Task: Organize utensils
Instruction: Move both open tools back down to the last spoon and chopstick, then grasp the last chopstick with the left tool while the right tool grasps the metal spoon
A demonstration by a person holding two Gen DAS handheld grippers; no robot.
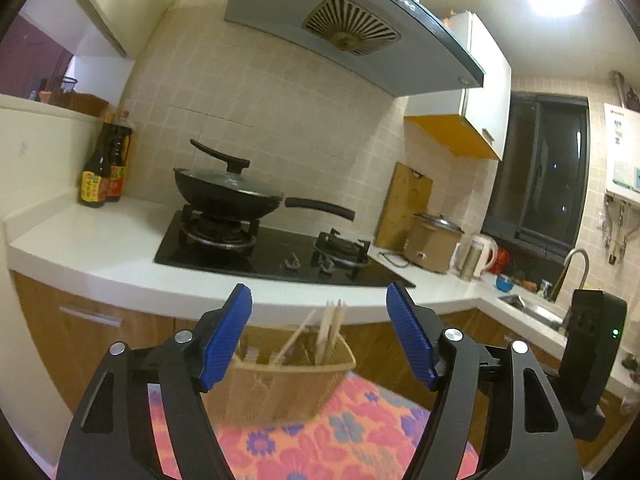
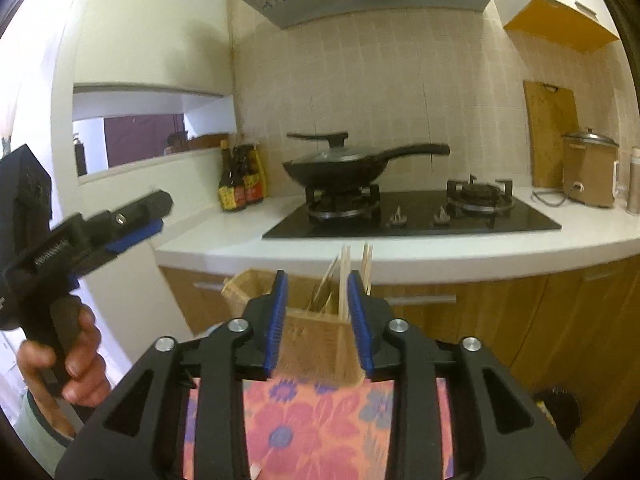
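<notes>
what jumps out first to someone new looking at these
A woven basket of chopsticks on a flowered cloth, straight ahead of the open left tongs. The right tongs frame the same basket. Behind, a lidded black wok sits on the stove.

Woven basket [image 1: 288, 380] on floral cloth, wooden chopsticks [image 1: 330, 328] standing inside

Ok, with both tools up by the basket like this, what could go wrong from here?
1. The chopsticks stand tilted and loose in the woven basket; a tool bumping it may tip it or spill them.
2. The right tool is half closed close to the basket's rim, so it could snag the weave.
3. Both views are blurred around the basket, so aim may be off.
</notes>
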